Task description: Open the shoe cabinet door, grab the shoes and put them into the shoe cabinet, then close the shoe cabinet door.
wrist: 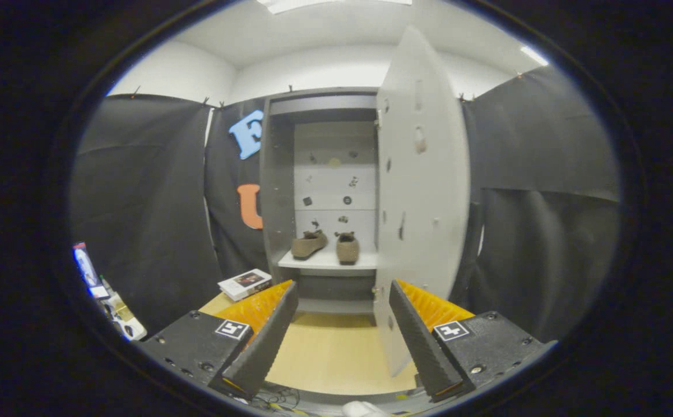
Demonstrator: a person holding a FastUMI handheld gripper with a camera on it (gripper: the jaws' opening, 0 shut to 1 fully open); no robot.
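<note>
A pair of brown suede shoes point(325, 245) is seen resting on the pale shelf point(328, 261) inside the tall grey shoe cabinet point(278, 191), whose white door point(423, 191) is swung open to the right. The gripper point(343, 301) is held spread apart and empty, well short of the cabinet above a light wooden floor point(336, 353); a small white box point(245, 283) is seen beside the cabinet base

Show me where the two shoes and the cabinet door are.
left shoe point(308, 244), gripper view, middle of its upper
right shoe point(347, 248), gripper view, its top
cabinet door point(423, 191), gripper view, middle of its inner face, swung open
</note>
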